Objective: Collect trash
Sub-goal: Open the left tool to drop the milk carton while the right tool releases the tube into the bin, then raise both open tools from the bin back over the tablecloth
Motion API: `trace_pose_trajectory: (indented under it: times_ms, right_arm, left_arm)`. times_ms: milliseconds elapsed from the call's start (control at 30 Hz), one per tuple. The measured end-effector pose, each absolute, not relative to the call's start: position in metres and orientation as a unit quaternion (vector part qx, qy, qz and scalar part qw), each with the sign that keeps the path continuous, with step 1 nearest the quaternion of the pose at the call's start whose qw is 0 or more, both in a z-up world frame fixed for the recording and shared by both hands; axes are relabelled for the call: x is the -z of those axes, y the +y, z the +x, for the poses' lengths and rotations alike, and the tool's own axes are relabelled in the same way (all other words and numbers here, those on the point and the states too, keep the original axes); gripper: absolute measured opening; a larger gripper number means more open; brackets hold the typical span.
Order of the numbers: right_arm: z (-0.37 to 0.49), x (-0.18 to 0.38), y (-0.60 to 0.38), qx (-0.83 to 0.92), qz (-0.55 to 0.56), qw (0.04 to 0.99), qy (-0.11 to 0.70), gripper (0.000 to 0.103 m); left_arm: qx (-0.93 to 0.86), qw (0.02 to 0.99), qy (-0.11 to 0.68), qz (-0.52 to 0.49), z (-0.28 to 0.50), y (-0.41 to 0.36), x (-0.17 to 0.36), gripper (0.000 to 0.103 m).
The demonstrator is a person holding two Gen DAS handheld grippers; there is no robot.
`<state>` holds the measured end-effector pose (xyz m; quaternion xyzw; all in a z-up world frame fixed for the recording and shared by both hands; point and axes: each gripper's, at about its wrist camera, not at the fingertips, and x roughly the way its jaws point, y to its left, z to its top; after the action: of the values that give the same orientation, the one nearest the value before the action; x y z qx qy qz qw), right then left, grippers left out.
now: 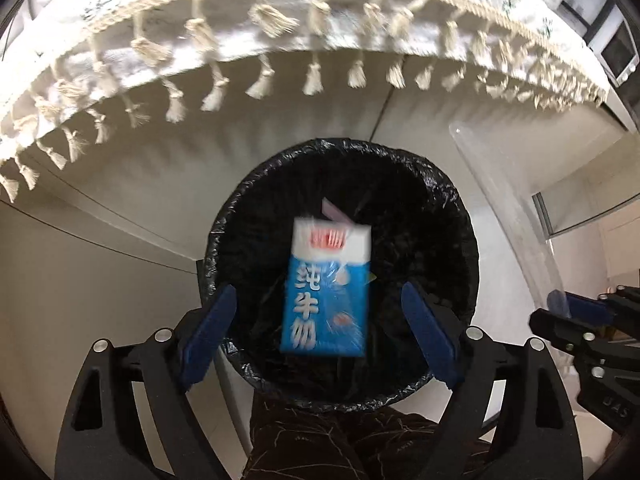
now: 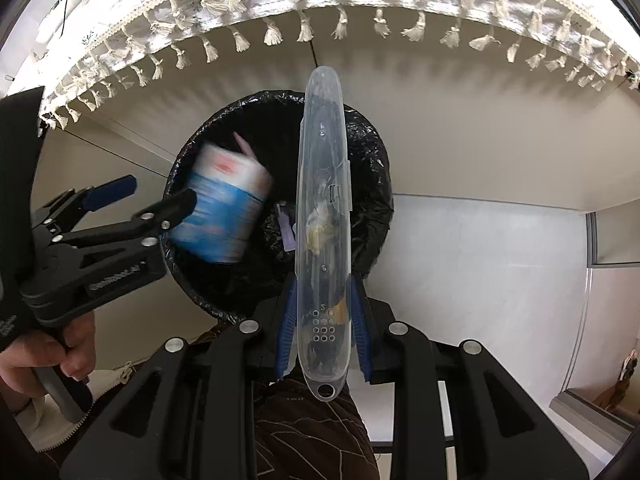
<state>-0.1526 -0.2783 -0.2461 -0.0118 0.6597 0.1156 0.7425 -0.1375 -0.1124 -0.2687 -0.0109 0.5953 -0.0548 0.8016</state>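
The fringed tablecloth (image 1: 280,20) hangs over the table edge above everything, its knotted tassels well clear of the bin (image 1: 440,208). That bin, lined with a black bag, stands on the pale floor (image 1: 100,280) below the cloth, and I point both tools down at it.

My left gripper (image 1: 318,340) hangs over the bin's near rim with its blue pads spread wide and touching nothing. Between and beyond them, over the bin's mouth, is the milk carton (image 1: 326,296), blurred, free of both pads. It is blue with a white top; the white characters down its front read 纯牛奶, and a red mark on the white band is too smeared to read. A pale purple scrap (image 1: 334,212) shows inside the bin just past the carton's top.

My right gripper (image 2: 322,336) is closed on a clear plastic lid (image 2: 323,200), held edge-on and upright, reaching out across the bin's right side. Some yellowish residue clings inside it, and small moulded marks on it are too faint to read. My left hand (image 2: 36,356) grips its tool's handle left of the bin. My dark patterned trousers (image 2: 312,432) show just below the bin's near rim.
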Motion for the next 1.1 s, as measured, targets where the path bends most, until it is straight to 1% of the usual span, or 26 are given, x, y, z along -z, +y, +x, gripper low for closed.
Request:
trace_pose_trajectory:
  times_ms: [133, 200, 533, 833, 867, 900, 1033, 1100]
  right_arm:
    - [-0.146, 0.254, -0.273, -0.120, -0.014, 0.736, 0.666, 0.025]
    - [-0.142, 0.261, -0.266, -0.125, -0.020, 0.731, 0.671, 0.025]
    - [-0.130, 0.297, -0.232, -0.140, -0.057, 0.690, 0.708, 0.025]
    - [-0.119, 0.293, -0.223, -0.136, -0.067, 0.700, 0.698, 0.026]
    - [-0.116, 0.290, -0.222, -0.136, -0.067, 0.702, 0.696, 0.032]
    - [-0.114, 0.288, -0.222, -0.134, -0.068, 0.706, 0.692, 0.042]
    - [-0.110, 0.266, -0.225, -0.128, -0.067, 0.731, 0.667, 0.061]
    - [-0.107, 0.252, -0.228, -0.124, -0.063, 0.743, 0.655, 0.075]
  left_arm:
    - [0.039, 0.812, 0.582, -0.021, -0.137, -0.100, 0.258, 0.095]
    - [0.028, 0.817, 0.575, -0.023, -0.138, -0.092, 0.251, 0.097]
    - [-0.004, 0.811, 0.584, -0.044, -0.150, -0.047, 0.246, 0.097]
    - [-0.034, 0.808, 0.585, -0.066, -0.155, -0.017, 0.243, 0.097]
    - [-0.037, 0.808, 0.584, -0.067, -0.154, -0.015, 0.241, 0.097]
    - [-0.038, 0.809, 0.583, -0.068, -0.154, -0.014, 0.239, 0.097]
    - [-0.038, 0.814, 0.575, -0.072, -0.151, -0.010, 0.226, 0.097]
    - [-0.035, 0.817, 0.571, -0.067, -0.148, -0.011, 0.216, 0.097]
